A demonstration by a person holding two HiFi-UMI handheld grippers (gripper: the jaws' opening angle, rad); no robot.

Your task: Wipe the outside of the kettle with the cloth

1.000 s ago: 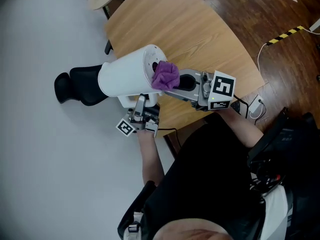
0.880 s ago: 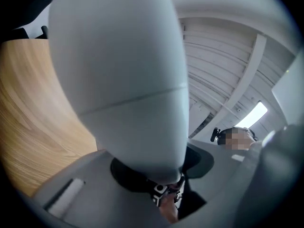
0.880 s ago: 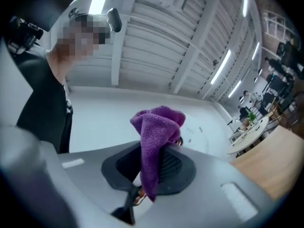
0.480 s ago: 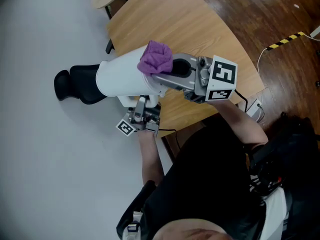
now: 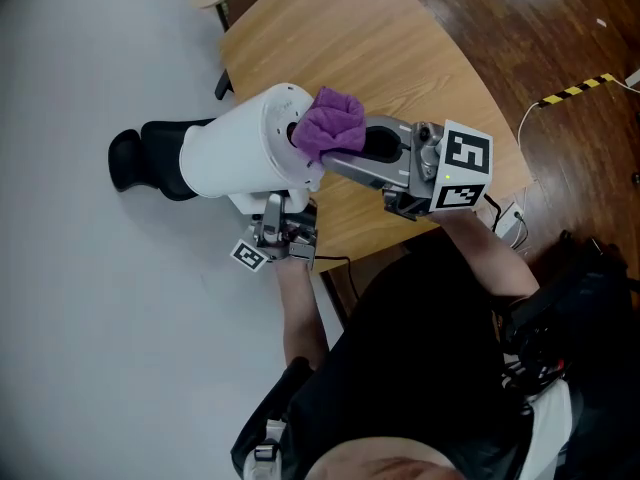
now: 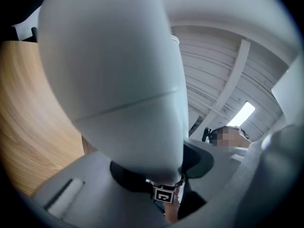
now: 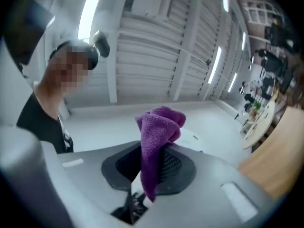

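The kettle point(image 5: 232, 153) lies on its side in the air at the left edge of the wooden desk point(image 5: 400, 58), near the corner closest to the person, with most of its white body out past that edge over the pale floor point(image 5: 80, 318). The left tool point(image 5: 279, 213) comes up from below and is clamped on the kettle; in the left gripper view the kettle's white body point(image 6: 114, 80) fills the space above the jaws. The right tool point(image 5: 345, 151) reaches in from the desk side, its jaws closed on the purple cloth point(image 5: 333, 128). The bunched cloth point(image 7: 159, 132) presses against the end of the kettle that faces the desk.
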